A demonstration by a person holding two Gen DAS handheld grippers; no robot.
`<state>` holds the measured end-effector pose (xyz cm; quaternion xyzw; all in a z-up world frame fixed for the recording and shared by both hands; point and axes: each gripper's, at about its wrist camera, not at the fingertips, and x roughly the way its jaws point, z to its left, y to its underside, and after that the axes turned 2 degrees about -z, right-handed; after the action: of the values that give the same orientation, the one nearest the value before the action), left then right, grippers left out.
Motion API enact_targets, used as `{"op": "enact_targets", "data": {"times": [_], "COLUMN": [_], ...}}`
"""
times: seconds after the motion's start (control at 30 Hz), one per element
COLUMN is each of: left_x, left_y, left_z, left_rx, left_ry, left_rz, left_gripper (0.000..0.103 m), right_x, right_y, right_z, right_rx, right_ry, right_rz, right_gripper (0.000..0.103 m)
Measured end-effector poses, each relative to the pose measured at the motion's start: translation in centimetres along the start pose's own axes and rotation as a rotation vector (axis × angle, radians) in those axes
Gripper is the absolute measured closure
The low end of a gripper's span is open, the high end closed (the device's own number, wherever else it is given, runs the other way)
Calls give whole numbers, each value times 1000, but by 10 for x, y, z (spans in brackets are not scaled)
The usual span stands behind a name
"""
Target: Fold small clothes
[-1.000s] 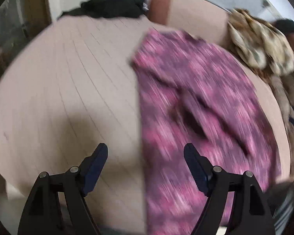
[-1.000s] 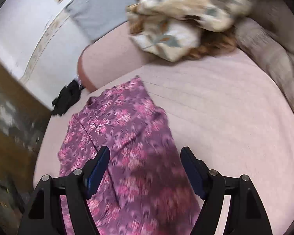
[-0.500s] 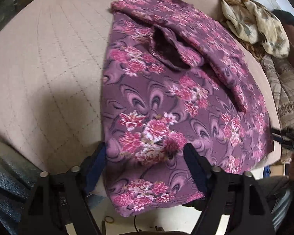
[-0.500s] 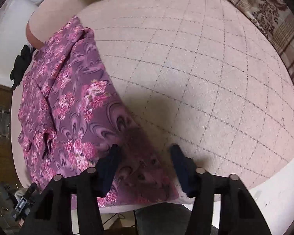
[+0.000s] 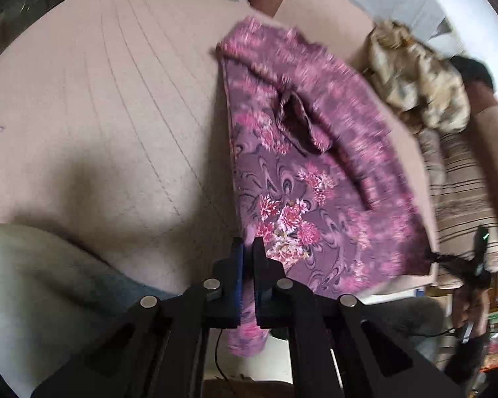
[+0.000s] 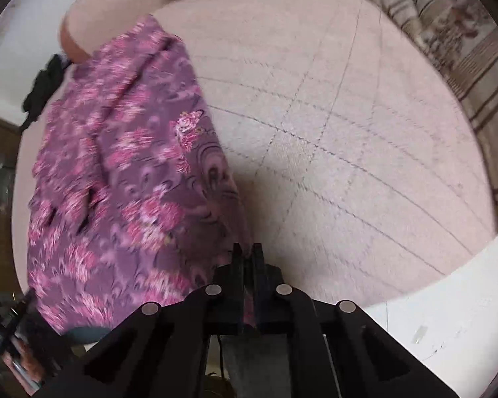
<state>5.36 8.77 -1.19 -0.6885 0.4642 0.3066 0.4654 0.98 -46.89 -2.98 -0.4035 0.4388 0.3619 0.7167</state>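
Tongs clenched: my left tongs and right tongs each pinch a near corner of the purple floral cotton garment, spread on the pink quilted bed. I'd lift both evenly, keeping that hem taut.

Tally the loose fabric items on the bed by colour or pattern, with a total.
Purple floral garment: 1
Black garment: 1
Cream and tan floral cloth: 1
Beige striped cloth: 1
Total: 4
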Motion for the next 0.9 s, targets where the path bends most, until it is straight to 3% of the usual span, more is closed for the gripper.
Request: {"op": "enact_targets", "data": {"times": [0.13,0.2,0.3,0.33,0.4,0.43,0.47,0.53,0.6,0.63,0.83,0.9], "left_x": [-18,-10,25,37,35,28,18,-1,-21,-24,-8,11], "left_y": [-1,-2,-1,1,5,5,4,-9,-37,-49,-160,-199], "left_z": [2,8,14,12,9,7,6,3,-5,-9,-21,-17], "left_rx": [61,44,20,34,67,80,91,107,123,133,90,48], "left_ry": [-89,-108,-123,-160,-179,-163,-149,-138,-137,-140,-166,-135], "left_rz": [3,11,113,155,156,135,109,55,-33,-58,-145,-146], "left_gripper": [98,98,97,97,97,96,89,67,45,42,38,38], "right_x": [-22,-21,6,13,8,-5,-19,-40,-55,-60,-60,-44], "right_y": [19,25,20,17,11,7,2,-8,-27,-40,-125,-160], "right_z": [2,4,9,9,7,7,8,17,37,49,103,119], "right_rx": [-51,-62,-70,-75,-61,-70,-72,-91,-145,-179,-219,-213], "right_ry": [-15,-12,11,12,58,77,73,43,4,-22,-217,-263], "right_rz": [-2,7,71,109,87,41,-2,-73,-115,-137,-232,-235], "right_gripper": [101,101,100,99,96,87,62,32,31,31,29,29]}}
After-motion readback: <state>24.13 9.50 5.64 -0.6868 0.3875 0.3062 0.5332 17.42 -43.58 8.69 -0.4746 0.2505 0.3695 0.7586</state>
